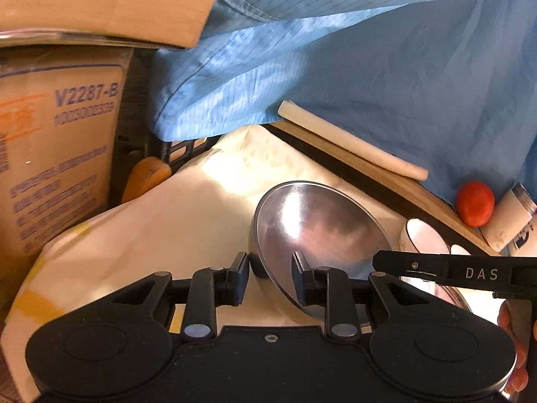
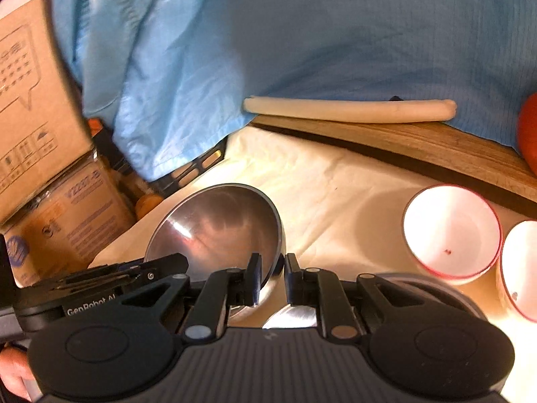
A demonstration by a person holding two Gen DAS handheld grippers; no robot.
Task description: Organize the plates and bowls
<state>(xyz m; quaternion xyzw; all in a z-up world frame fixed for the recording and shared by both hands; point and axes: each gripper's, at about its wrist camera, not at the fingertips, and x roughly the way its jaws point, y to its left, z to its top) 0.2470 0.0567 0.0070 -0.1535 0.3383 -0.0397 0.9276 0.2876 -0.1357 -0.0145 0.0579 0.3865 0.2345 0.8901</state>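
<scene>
A shiny steel bowl [image 1: 319,231] is tilted on the cream cloth [image 1: 188,221]; it also shows in the right wrist view [image 2: 218,228]. My left gripper [image 1: 271,277] straddles the bowl's near rim, one finger outside and one inside, with a gap beside the rim. My right gripper [image 2: 272,277] is shut on the steel bowl's right rim. Two white bowls with red rims [image 2: 451,231] [image 2: 522,268] stand to the right. A second steel dish [image 2: 419,285] lies under the right gripper, mostly hidden.
Cardboard boxes [image 1: 57,154] stand at the left. A wooden board [image 2: 419,147] with a cream slab [image 2: 349,109] runs along the back. A person in blue cloth [image 2: 302,40] stands behind. An orange-red fruit [image 1: 475,203] and a white jar [image 1: 510,223] sit at the right.
</scene>
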